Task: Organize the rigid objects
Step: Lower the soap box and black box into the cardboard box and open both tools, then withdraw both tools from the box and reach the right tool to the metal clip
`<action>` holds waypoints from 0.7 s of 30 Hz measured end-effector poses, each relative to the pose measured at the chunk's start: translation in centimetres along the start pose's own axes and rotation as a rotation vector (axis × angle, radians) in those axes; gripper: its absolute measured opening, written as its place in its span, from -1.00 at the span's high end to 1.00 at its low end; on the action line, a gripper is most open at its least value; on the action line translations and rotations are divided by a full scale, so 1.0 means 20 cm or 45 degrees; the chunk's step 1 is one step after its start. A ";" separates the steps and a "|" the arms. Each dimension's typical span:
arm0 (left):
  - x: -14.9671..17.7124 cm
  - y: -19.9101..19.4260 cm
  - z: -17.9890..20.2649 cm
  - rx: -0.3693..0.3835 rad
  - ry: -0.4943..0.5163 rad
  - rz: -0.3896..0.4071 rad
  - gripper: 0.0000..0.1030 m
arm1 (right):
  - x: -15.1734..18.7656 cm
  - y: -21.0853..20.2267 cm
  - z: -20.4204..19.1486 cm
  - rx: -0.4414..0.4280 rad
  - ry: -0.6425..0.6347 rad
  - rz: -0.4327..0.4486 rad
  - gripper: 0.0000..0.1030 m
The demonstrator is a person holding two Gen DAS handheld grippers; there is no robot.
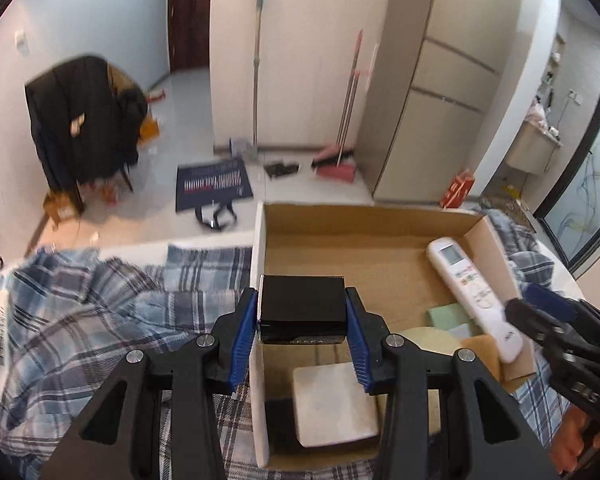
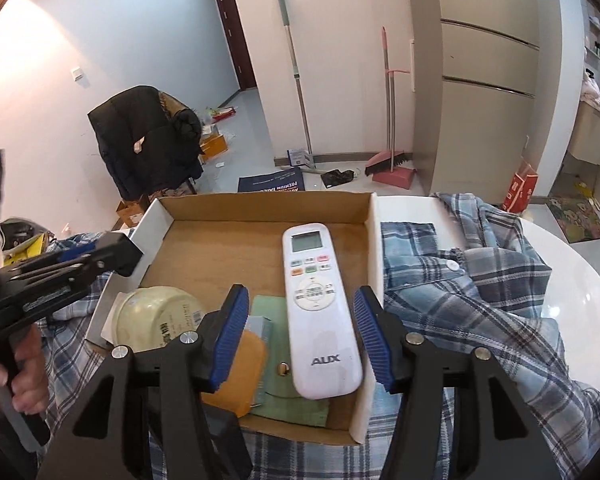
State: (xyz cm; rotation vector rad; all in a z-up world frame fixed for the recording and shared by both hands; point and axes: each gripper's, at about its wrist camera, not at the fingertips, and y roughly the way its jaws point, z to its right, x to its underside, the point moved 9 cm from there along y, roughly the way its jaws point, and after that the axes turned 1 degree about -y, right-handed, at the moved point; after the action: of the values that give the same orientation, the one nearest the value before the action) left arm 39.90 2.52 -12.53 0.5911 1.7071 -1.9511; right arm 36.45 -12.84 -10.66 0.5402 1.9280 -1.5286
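Most things already lie in the cardboard box [image 2: 260, 208] — the remote [image 2: 320, 312] rests between the right gripper's [image 2: 300, 336] parted jaws, while the left gripper [image 1: 302, 340] clamps a black box [image 1: 302, 306] above it, yet to be set down.

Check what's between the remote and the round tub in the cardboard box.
Right wrist view: a green pouch and an orange pad lie between the remote and the tub.
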 end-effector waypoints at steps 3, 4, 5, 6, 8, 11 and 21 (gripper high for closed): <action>0.00 0.02 0.00 -0.013 0.011 0.009 0.14 | 0.00 0.00 0.00 -0.004 -0.001 -0.002 -0.05; 0.00 0.02 0.01 -0.012 0.021 0.012 0.14 | -0.01 0.00 0.00 -0.001 -0.003 0.001 -0.05; 0.01 0.03 0.01 -0.006 0.024 0.012 0.14 | -0.01 -0.01 0.00 0.000 -0.005 0.004 -0.05; 0.01 0.03 0.02 -0.003 0.026 0.013 0.14 | -0.01 -0.01 0.00 0.002 -0.009 0.005 -0.05; 0.02 0.03 0.04 0.005 0.033 0.007 0.14 | -0.01 -0.01 0.00 0.004 -0.011 0.004 -0.05; 0.03 0.03 0.07 0.019 0.037 -0.002 0.14 | 0.00 -0.01 0.00 0.006 -0.012 0.004 -0.05; -0.01 -0.20 0.10 -0.022 0.095 0.201 -0.41 | -0.03 -0.19 0.00 0.009 -0.010 0.089 -0.31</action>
State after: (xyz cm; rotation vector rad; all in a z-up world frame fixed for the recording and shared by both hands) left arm 37.62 0.90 -9.09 0.7767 1.6659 -1.8237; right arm 34.39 -13.81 -7.56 0.5977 1.8793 -1.4917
